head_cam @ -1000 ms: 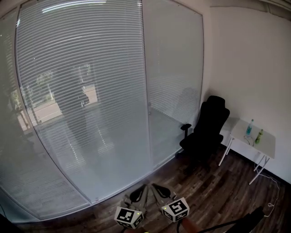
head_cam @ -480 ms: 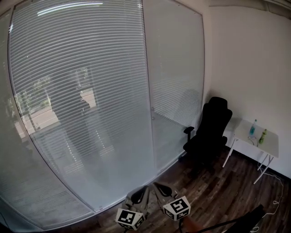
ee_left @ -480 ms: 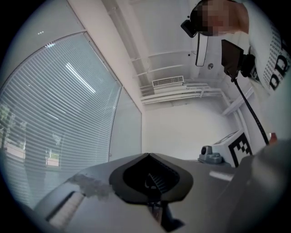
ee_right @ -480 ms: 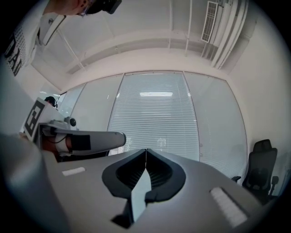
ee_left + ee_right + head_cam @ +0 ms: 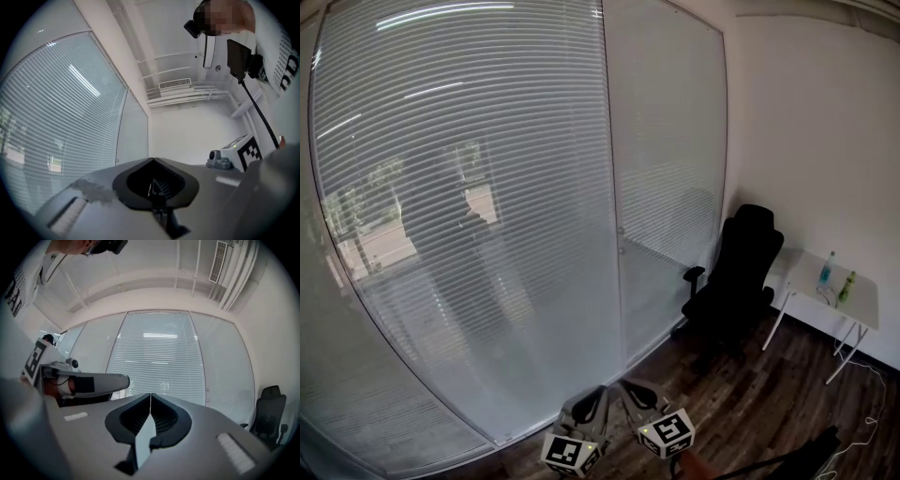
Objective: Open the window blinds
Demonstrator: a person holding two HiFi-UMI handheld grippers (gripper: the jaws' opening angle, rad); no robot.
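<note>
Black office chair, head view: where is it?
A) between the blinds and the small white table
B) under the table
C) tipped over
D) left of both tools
A: the black office chair stands upright between the blinds and the small white table.

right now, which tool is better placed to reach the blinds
Right, marginally. Both tools sit side by side, shut and empty, short of the blinds. The right tool points squarely at them; the left tool aims toward the corner wall.
</note>
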